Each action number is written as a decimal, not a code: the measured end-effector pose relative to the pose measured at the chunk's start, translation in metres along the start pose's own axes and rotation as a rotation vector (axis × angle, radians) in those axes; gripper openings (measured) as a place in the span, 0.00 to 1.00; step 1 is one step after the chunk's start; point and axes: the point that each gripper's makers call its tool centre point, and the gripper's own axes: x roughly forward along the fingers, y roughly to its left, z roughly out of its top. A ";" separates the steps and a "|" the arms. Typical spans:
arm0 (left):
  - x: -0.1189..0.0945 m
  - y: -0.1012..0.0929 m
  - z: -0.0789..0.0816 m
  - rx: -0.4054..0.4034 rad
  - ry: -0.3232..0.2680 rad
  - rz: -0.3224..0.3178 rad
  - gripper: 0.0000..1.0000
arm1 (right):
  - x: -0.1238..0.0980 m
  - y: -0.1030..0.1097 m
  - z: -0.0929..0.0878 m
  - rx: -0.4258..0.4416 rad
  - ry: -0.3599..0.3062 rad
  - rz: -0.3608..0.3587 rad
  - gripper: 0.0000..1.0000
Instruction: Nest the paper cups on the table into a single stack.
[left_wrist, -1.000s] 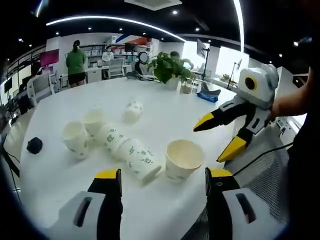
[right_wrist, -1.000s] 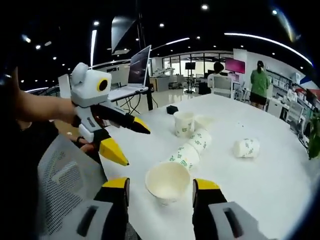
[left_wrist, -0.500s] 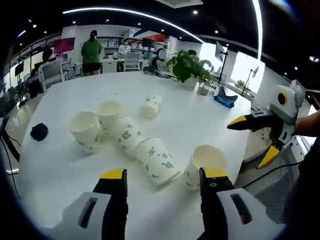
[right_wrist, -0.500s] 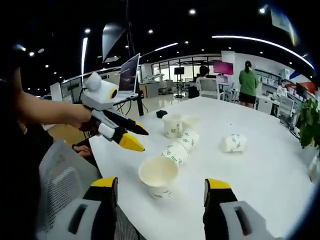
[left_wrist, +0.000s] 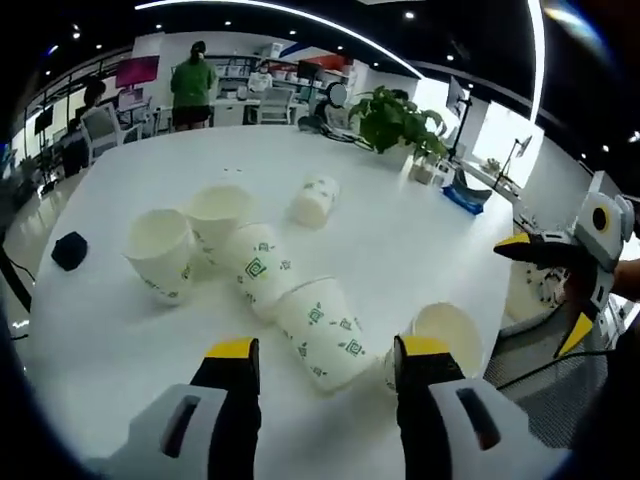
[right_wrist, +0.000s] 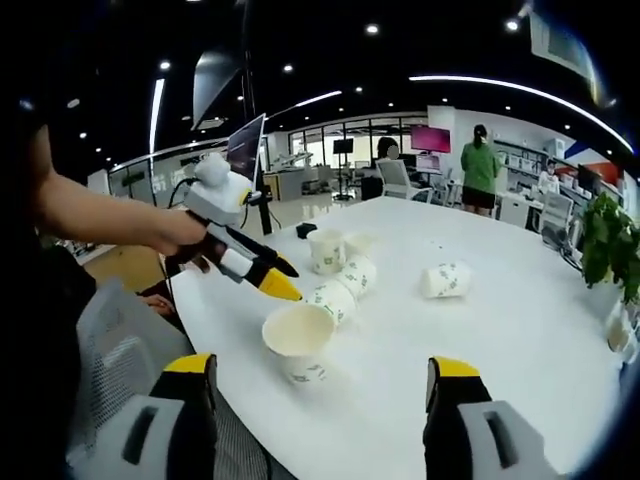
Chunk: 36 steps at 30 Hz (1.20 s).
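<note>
Both claws apart, empty; paper cups (left_wrist: 325, 332) bear green logos, possibly leaves, unreadable.

My left gripper (left_wrist: 320, 375) points forward with its two yellow-tipped jaws parted and nothing between them. In the right gripper view it (right_wrist: 270, 279) enters from the left, angled downward, jaws apart, gripped by my left hand (right_wrist: 180, 235) with the bare forearm extended. My right gripper (right_wrist: 325, 385) has its jaws spread wide and empty. In the left gripper view it (left_wrist: 555, 290) appears at the right edge, jaws apart, pointing leftward.
</note>
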 end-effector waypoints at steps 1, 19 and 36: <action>0.003 0.004 -0.001 -0.002 0.008 0.006 0.51 | -0.001 0.000 -0.001 0.003 0.000 -0.002 0.87; 0.035 0.006 -0.017 -0.004 0.102 0.021 0.44 | -0.005 -0.004 0.000 0.037 -0.017 -0.032 0.85; 0.031 0.020 -0.032 0.044 0.165 0.053 0.37 | -0.003 0.000 -0.005 0.025 0.006 -0.023 0.82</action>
